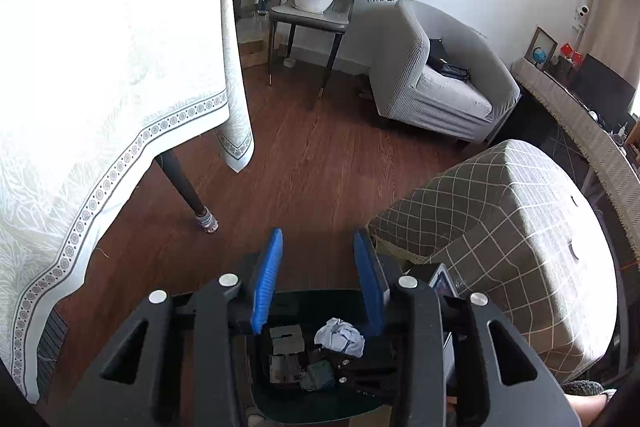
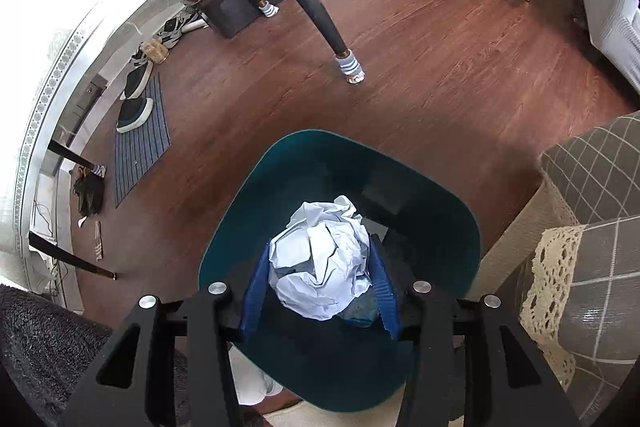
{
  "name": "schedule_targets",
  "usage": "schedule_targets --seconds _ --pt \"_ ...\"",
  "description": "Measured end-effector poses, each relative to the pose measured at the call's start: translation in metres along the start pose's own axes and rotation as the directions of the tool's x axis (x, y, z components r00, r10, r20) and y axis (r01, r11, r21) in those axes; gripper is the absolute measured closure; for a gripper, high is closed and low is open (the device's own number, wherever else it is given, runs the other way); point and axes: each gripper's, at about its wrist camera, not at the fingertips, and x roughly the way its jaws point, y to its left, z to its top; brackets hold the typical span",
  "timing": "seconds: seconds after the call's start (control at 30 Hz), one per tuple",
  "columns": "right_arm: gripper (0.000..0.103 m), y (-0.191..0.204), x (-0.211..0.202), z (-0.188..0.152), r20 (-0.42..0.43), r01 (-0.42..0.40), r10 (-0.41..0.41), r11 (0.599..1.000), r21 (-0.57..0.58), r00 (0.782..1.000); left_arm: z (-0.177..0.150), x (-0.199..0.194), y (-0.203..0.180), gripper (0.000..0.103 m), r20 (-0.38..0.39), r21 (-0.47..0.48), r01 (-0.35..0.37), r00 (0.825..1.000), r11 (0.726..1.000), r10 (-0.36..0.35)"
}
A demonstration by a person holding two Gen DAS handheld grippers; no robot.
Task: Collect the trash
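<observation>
Your right gripper [image 2: 318, 281] clamps a crumpled white paper ball [image 2: 320, 259] above the rounded teal bin [image 2: 448, 223]; your left gripper [image 1: 318, 279] stands parted, empty

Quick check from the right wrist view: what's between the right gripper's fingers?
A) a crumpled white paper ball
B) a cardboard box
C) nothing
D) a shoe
A: the crumpled paper ball sits clamped between the right gripper fingers, above the teal bin.

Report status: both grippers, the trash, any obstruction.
Left gripper open, empty. Right gripper shut on crumpled white paper ball, above dark teal plastic bin. Nothing in the way.
</observation>
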Motion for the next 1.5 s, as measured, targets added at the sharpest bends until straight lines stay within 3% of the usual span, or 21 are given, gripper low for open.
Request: schedule_targets --seconds 0.2,0.33,0.47,0.63,0.77,0.9,1.2,1.5 --pt "0.05 0.003 0.006 -0.008 -0.015 0.009 -0.009 1.0 -0.011 1.0 0.014 -0.024 -0.015 0.064 0.073 0.019 -0.002 0.997 1.0 0.0" --pt "0.036 0.001 0.006 -0.012 -0.018 0.026 -0.026 1.0 -0.008 0.999 0.019 -0.029 -0.025 0.062 0.097 0.022 0.014 0.995 1.0 -0.016" --pt "0.035 -0.003 -0.003 -0.016 -0.013 -0.01 0.01 1.0 -0.02 1.0 0.022 -0.03 -0.035 0.061 0.107 0.03 0.022 0.994 0.999 -0.026" --pt "0.035 0.003 -0.029 -0.019 0.033 -0.025 0.027 0.998 -0.051 0.999 0.027 -0.036 -0.046 0.06 0.131 0.031 0.041 0.99 0.999 -0.045" --pt "0.035 0.005 -0.061 -0.022 0.085 -0.099 0.102 0.994 -0.038 0.991 0.034 -0.046 -0.055 0.054 0.17 0.018 0.057 0.984 0.998 -0.059" --pt "0.035 0.013 -0.097 -0.025 0.146 -0.109 0.118 0.991 -0.074 0.982 0.038 -0.051 -0.061 0.053 0.195 0.006 0.068 0.978 0.998 -0.067" --pt "0.038 0.008 -0.174 -0.033 0.298 -0.04 0.065 0.995 -0.087 0.952 0.044 -0.057 -0.088 0.044 0.23 0.024 0.09 0.969 0.996 -0.093" --pt "0.039 -0.04 -0.241 -0.05 0.419 0.083 -0.07 0.996 -0.014 0.905 0.037 -0.043 -0.134 0.037 0.201 0.103 0.122 0.969 0.987 -0.14"
